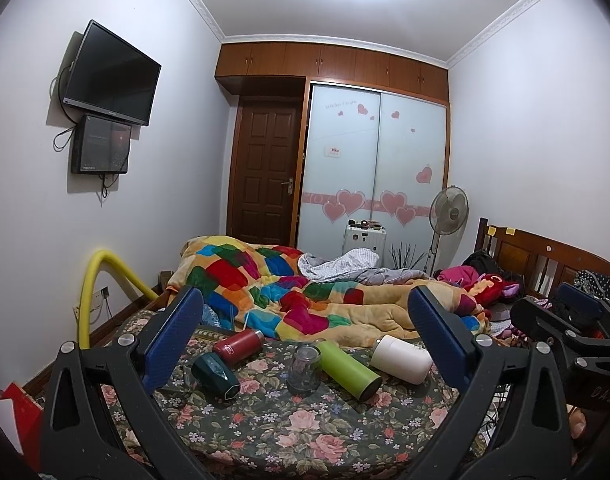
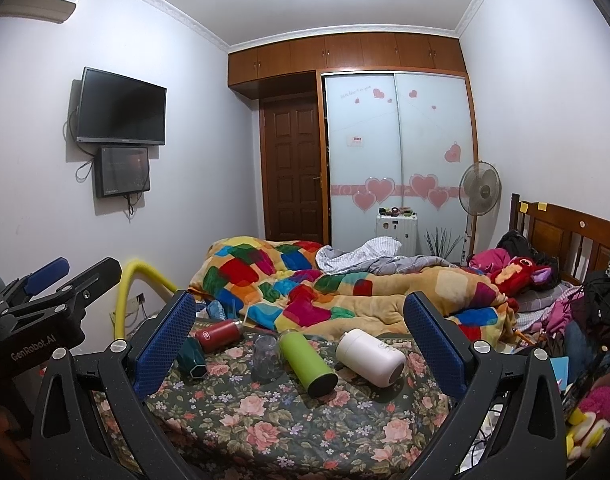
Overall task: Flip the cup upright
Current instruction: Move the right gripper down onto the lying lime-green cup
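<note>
Several cups lie on the floral bedsheet point(image 1: 265, 432): a red flask point(image 1: 239, 346), a dark green cup point(image 1: 216, 373), a green bottle point(image 1: 349, 368) and a white cup point(image 1: 401, 359), all on their sides. A clear glass point(image 1: 304, 368) stands mouth down among them. My left gripper point(image 1: 305, 324) is open and empty, well short of them. In the right wrist view the same cups show: red flask point(image 2: 218, 334), dark green cup point(image 2: 192, 357), glass point(image 2: 266, 357), green bottle point(image 2: 307, 362), white cup point(image 2: 370, 355). My right gripper point(image 2: 299, 320) is open and empty.
A colourful patchwork quilt point(image 1: 289, 296) is heaped behind the cups. A yellow tube point(image 1: 90, 288) arches at the bed's left edge. Clothes and a red plush toy point(image 2: 521, 276) pile by the wooden headboard point(image 2: 565, 236) on the right. The other gripper point(image 1: 565, 320) shows at right.
</note>
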Demonstrator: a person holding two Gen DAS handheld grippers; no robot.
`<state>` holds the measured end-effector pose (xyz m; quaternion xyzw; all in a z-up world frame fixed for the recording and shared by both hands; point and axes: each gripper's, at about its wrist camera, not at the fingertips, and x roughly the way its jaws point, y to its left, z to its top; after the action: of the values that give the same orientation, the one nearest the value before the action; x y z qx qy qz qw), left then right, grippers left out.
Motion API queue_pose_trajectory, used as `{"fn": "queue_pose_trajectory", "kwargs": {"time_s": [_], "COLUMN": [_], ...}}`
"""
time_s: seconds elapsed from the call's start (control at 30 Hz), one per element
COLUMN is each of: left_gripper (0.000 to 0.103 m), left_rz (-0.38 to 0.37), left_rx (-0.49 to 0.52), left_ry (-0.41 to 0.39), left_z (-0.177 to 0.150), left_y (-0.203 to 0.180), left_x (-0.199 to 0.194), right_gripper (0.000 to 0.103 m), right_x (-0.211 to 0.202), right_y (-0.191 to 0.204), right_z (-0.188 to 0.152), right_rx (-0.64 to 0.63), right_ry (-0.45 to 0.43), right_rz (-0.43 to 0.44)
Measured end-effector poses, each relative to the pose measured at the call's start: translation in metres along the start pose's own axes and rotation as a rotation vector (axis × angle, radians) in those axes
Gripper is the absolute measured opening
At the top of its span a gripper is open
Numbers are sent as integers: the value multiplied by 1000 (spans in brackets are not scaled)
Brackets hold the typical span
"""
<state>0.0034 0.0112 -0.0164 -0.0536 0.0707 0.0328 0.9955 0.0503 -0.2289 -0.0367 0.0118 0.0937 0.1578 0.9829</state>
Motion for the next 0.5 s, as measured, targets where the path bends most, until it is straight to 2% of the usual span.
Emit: {"fn": "queue_pose_trajectory", "kwargs": {"time_s": [0.3, 0.5], "left_gripper": [103, 103], "left_rz": [-14, 2], "left_rx": [-11, -43], "left_ry": [47, 140], "left_z": [-2, -20], "left_y": [6, 18], "left_x": [25, 66], "right_gripper": [103, 103], "right_x": [25, 55], "right_y": [-5, -10], "right_z": [-8, -25], "right_rx": [-18, -27], "right_ry": [59, 145], "right_rz": [-14, -34]}}
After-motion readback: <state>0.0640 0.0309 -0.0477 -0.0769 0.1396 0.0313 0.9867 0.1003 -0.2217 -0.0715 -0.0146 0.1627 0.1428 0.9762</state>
